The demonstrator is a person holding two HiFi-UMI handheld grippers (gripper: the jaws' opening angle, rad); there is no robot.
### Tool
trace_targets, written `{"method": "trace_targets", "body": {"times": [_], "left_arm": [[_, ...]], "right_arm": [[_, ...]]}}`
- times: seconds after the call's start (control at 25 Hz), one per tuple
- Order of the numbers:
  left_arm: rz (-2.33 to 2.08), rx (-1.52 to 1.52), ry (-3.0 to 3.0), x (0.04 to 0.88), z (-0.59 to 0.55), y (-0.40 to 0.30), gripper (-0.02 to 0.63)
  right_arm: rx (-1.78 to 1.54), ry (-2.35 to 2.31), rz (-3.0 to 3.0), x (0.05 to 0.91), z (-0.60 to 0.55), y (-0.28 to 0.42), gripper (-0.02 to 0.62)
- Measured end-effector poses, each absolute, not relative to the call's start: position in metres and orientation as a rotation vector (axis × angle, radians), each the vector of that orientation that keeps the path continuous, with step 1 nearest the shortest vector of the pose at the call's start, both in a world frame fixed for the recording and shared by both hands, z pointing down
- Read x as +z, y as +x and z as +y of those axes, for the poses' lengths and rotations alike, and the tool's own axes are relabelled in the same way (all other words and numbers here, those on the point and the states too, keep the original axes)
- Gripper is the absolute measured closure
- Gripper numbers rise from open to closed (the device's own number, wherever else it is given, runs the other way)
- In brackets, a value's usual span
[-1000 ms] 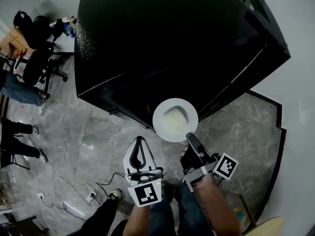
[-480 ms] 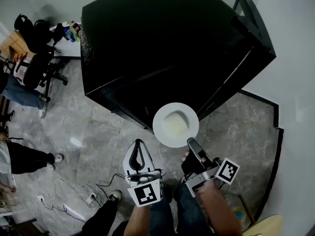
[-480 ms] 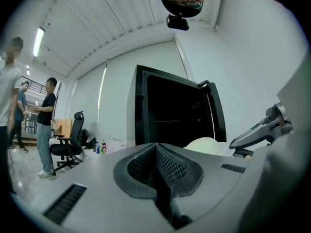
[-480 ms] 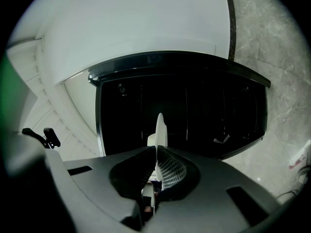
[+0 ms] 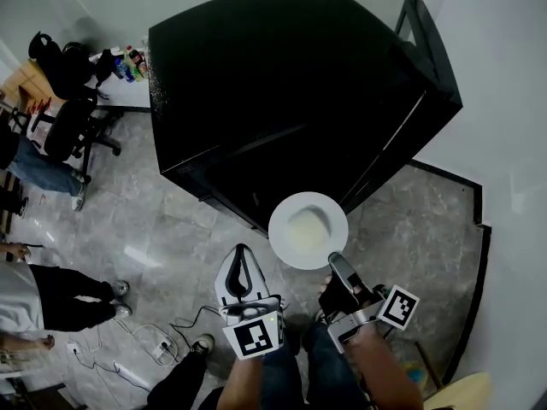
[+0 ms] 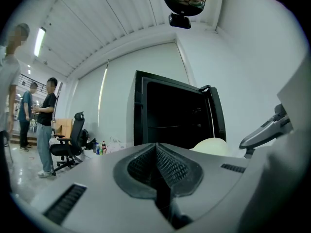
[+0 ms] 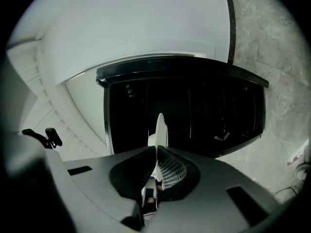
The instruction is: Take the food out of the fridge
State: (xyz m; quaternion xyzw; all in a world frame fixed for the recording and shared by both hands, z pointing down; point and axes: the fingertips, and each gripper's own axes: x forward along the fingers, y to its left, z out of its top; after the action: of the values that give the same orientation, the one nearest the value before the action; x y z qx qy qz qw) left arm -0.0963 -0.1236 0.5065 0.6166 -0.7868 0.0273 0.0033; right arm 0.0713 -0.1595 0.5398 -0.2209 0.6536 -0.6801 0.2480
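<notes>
The right gripper [image 5: 334, 260] is clamping the plate [image 5: 308, 229] by its near rim, with the plate jutting toward the fridge [image 5: 282, 84]; the left gripper [image 5: 242, 250] is hanging closed and empty.

The left gripper [image 5: 242, 252] points level with jaws together (nothing between them), and beside it the right gripper [image 5: 336, 261] clamps the rim of a plate [image 5: 285, 215].
</notes>
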Motion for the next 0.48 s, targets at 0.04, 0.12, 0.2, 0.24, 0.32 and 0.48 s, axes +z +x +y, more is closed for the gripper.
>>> {"method": "trace_targets", "body": {"times": [0.04,0.12,0.2,0.24,0.32,0.48], "left_arm": [[-2.470,0.079,1.937,0.504,-0.124,-0.097,0.593],[-2.471,0.065,1.940,0.499,-0.124,-0.097,0.592],[-2.468,0.057,1.917,0.496,-0.122,-0.097,0.592],[-2.467,0.044,1.901,0.495,-0.121,-0.097,0.592],[-2.465,0.046,1.895,0.491,-0.118,-0.097,0.593],[-2.465,0.074,1.908,0.481,-0.114,-0.096,0.594]], "right_arm": [[-1.853,-0.602,1.784,0.537,-0.159,0.073,0.566],[-1.853,-0.603,1.777,0.532,-0.157,0.075,0.566],[-1.855,-0.604,1.768,0.527,-0.154,0.078,0.566],[-1.856,-0.604,1.765,0.524,-0.152,0.079,0.566],[-1.859,-0.601,1.762,0.519,-0.148,0.081,0.566],[-1.862,-0.593,1.768,0.508,-0.142,0.083,0.566]]}}
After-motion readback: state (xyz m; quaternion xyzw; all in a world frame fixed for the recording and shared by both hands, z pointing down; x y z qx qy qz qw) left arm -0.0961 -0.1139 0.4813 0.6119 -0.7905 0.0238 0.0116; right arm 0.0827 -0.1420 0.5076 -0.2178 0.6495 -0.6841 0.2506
